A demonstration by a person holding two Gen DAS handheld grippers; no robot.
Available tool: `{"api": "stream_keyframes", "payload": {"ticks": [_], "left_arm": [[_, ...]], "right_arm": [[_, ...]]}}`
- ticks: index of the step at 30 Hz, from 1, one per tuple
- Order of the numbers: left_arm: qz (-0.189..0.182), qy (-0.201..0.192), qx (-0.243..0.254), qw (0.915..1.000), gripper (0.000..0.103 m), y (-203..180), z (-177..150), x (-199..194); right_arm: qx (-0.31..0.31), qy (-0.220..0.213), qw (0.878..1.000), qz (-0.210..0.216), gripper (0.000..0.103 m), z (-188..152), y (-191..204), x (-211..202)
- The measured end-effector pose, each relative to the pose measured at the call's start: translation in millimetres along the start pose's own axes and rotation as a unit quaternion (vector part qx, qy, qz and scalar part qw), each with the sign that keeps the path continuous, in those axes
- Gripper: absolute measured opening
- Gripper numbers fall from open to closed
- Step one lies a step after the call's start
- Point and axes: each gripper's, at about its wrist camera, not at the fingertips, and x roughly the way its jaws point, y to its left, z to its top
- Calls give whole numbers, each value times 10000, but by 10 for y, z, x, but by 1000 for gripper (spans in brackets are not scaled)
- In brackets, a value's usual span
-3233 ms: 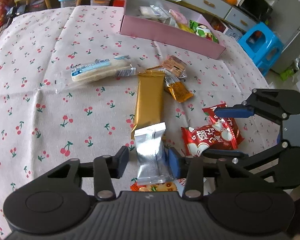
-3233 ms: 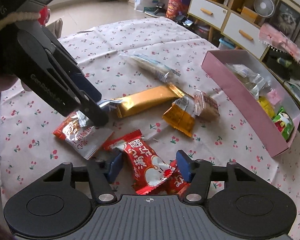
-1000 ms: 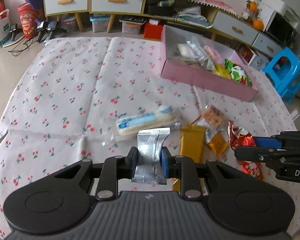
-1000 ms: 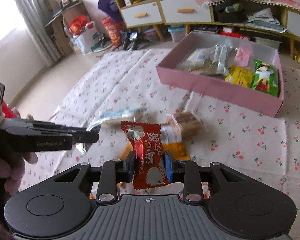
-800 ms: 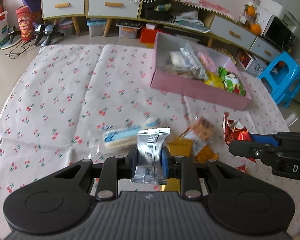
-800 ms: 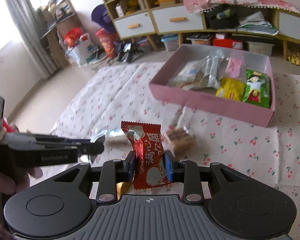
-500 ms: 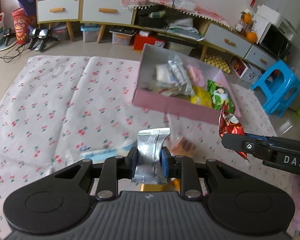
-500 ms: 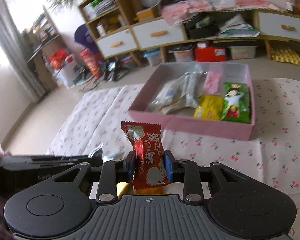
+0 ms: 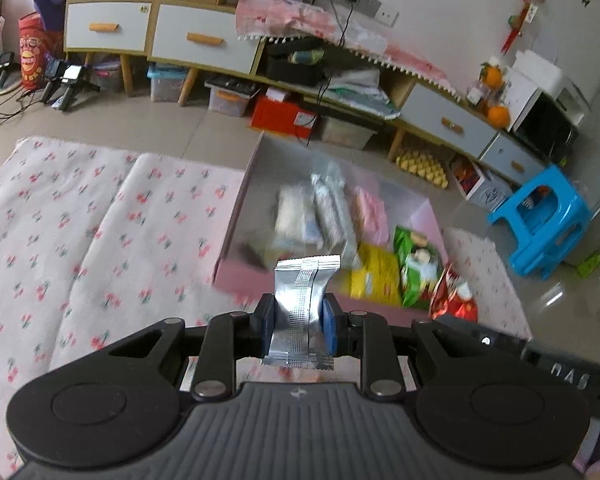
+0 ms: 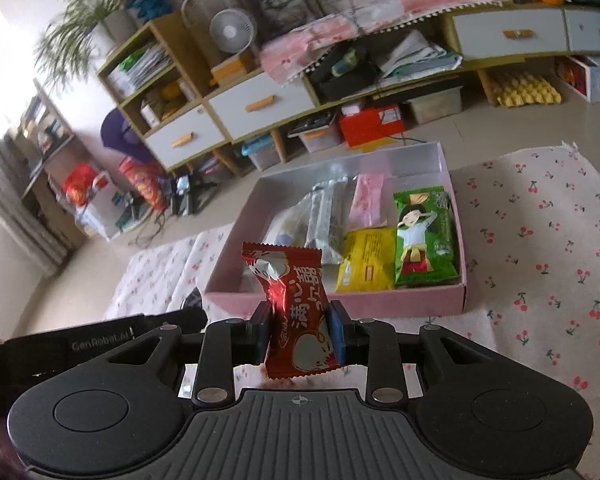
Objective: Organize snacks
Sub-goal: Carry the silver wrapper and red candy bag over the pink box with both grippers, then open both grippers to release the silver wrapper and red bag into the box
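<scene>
Carrying is the step in hand: each hand-held gripper has a snack clamped between its pads and is aimed at the pink box, so I judge this the transport leg just ahead of the drop.

Nearest in the left wrist view, the left hand-held gripper [image 9: 299,326] is closed tight on a silver packet [image 9: 303,312], which stands upright between the blue pads with its crimped top poking above them. In the right wrist view, the right hand-held gripper [image 10: 299,334] is likewise clamped on a red packet [image 10: 296,312], also upright. The two tools sit side by side; the left one's black body shows at the near left of the right view.

Just beyond both, on the cherry-print cloth [image 10: 540,248] covering the bench, lies the pink box [image 10: 340,302], its near wall close in front of the pads. Inside, a yellow packet [image 10: 366,266] and a green packet [image 10: 424,240] fill the near right, with clear and pale pink wrappers farther back. The near left corner looks barest.

Next, each packet has to clear the near wall, hang over free floor inside the box, and only then be released.
</scene>
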Motion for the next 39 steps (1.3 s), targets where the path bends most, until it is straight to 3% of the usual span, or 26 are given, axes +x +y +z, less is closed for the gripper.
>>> {"api": "stream_keyframes", "payload": {"ticks": [4,9,13,16,27,33,37,39], "left_arm": [[-116,49,-3,9999,22,-19,105,153],[-168,116,86,9998,23,-80,185,325],[-394,-165,73,9991,23,-94,162,321],[-229,-62,127,9996,23,-145,173,433],[-238,37,88,9997,24,-166,130,639],[-154,-73,101,9998,45,-168,136,565],[-128,-55,145,9998,53,-177,122,520],[-89,-69,204,9997,57,-193,110,477]], "right_arm": [[330,-116,9994,-46,29,88,-95,93],[170,-234,9989,-362,29,269,-51,242],[210,-300,9989,-298,29,268,-72,353],[193,-270,9987,-398,29,261,-123,402],[666,-292,9971,-231,33,253,-394,481],[736,-218,9968,-209,34,259,-425,475],[716,-197,9969,-265,52,252,-414,438],[736,-188,9967,-280,53,268,-415,420]]}}
